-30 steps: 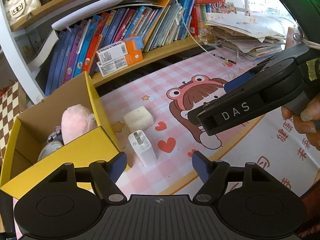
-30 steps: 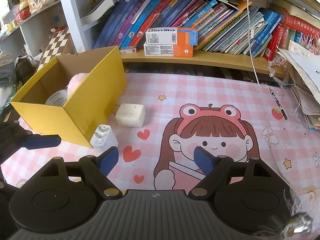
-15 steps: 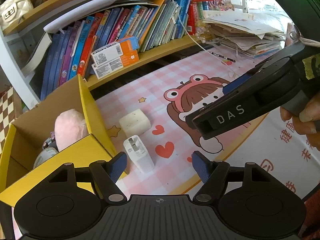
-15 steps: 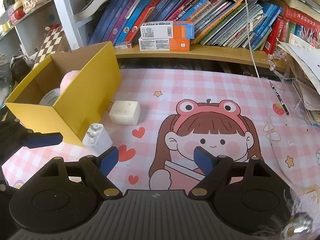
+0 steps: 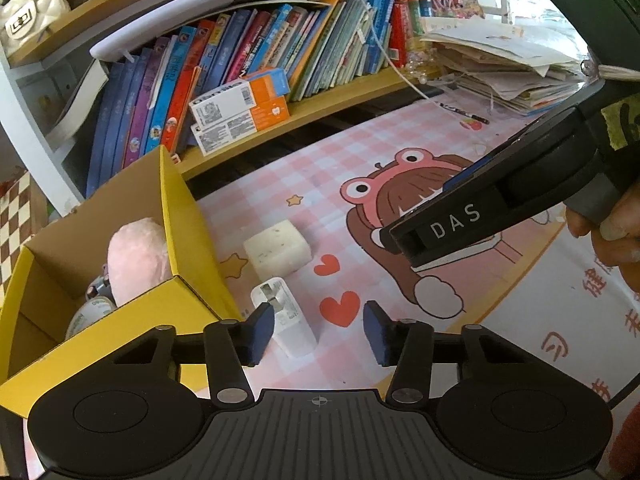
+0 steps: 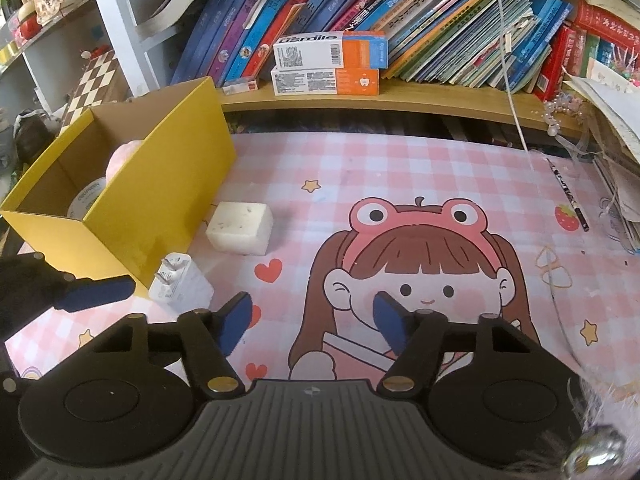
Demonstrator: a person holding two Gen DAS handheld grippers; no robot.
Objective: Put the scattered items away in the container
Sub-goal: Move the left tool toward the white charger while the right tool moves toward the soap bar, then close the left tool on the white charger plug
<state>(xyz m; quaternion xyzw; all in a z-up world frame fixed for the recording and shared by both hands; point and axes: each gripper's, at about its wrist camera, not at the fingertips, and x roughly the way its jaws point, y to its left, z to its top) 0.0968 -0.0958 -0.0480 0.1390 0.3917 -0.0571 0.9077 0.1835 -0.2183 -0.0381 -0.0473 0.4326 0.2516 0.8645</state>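
The left gripper [image 5: 318, 330] has just been narrowing its jaws, open and empty, with the charger [image 5: 289, 322] just ahead at the box's [image 5: 188, 216] near corner; it should straddle the charger's sides before closing. The right gripper [image 6: 310, 322], also narrowing, holds nothing. The soap [image 6: 240, 227] lies beside the box wall. Inside are a pink plush [image 5: 136, 256] and what looks like a jar [image 6: 86, 196].

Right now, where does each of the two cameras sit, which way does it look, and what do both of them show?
Left wrist: sits on the left gripper, looks forward and down at the white charger; the right gripper and a hand show at right.
Right wrist: sits on the right gripper, looks down at the pink mat; a left gripper finger shows at left.
Shared: the charger, pale block, yellow box, bookshelf.
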